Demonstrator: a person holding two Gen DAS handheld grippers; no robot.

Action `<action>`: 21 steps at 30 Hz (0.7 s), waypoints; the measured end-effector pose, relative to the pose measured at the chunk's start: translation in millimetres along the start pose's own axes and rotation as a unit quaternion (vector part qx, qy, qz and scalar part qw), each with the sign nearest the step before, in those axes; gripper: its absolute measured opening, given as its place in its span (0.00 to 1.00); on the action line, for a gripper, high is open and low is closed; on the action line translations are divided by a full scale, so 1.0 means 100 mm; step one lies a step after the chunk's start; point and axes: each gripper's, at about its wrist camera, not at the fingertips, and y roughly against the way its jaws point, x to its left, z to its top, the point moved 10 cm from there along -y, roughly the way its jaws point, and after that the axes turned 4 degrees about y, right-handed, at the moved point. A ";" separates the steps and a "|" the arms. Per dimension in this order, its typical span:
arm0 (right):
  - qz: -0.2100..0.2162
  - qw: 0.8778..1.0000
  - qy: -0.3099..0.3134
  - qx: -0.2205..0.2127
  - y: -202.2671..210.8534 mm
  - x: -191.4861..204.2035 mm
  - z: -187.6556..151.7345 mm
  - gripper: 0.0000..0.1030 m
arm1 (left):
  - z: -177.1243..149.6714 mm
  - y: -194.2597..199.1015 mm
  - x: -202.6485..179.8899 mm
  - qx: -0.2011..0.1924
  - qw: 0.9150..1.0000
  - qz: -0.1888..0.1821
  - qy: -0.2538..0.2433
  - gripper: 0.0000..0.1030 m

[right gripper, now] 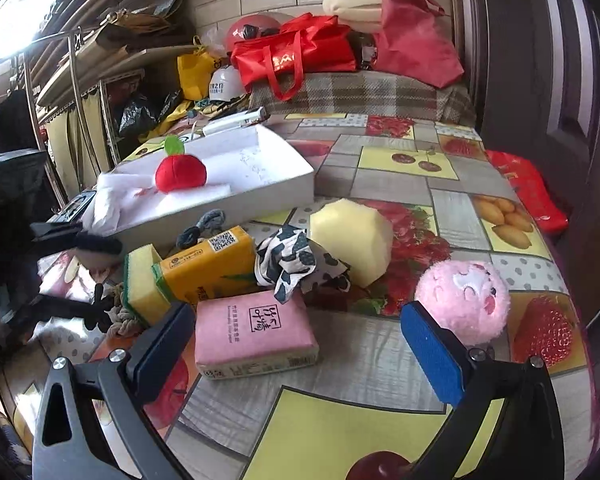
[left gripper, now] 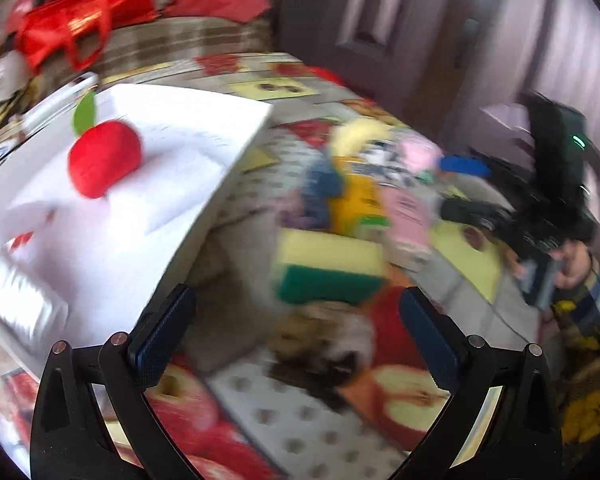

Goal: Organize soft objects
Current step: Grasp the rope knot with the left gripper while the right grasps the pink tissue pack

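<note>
My left gripper is open above a brown and white rope toy; this view is blurred. Just beyond lies a yellow-green sponge. A red plush apple sits in the white box. My right gripper is open and low over the table, and a pink tissue pack lies just ahead between its fingers. A pink plush ball rests by the right finger. Behind are a cow-print cloth, a yellow foam block, an orange tissue pack and the sponge.
The fruit-print tablecloth is bare at the front right. Red bags and helmets pile at the back on a plaid cover. A red packet lies at the right edge by a door. A person's hand shows at right.
</note>
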 end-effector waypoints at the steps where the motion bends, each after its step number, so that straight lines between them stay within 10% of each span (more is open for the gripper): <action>1: 0.004 1.000 0.002 0.007 -0.03 0.01 -0.01 1.00 | 0.02 0.01 0.09 -0.003 1.000 0.011 0.013 0.99; 4: 0.020 0.999 0.013 0.030 -0.13 0.09 -0.05 1.00 | -0.02 0.12 -0.04 -0.006 0.999 -0.035 0.010 0.99; 11: 0.020 0.994 0.074 0.083 -0.41 0.28 -0.11 1.00 | -0.27 -0.12 -0.19 0.050 0.999 -0.012 -0.011 0.98; 14: 0.019 0.991 0.081 0.104 -0.47 0.30 -0.18 0.98 | -0.30 -0.17 -0.16 0.057 0.998 0.012 -0.015 0.87; 16: 0.032 0.991 0.080 0.106 -0.46 0.32 -0.20 0.72 | -0.34 -0.16 -0.18 0.058 0.997 0.025 -0.033 0.64; 21: 0.046 0.990 0.093 0.098 -0.31 0.37 -0.28 0.71 | -0.41 -0.05 -0.13 0.047 0.998 0.030 -0.032 0.38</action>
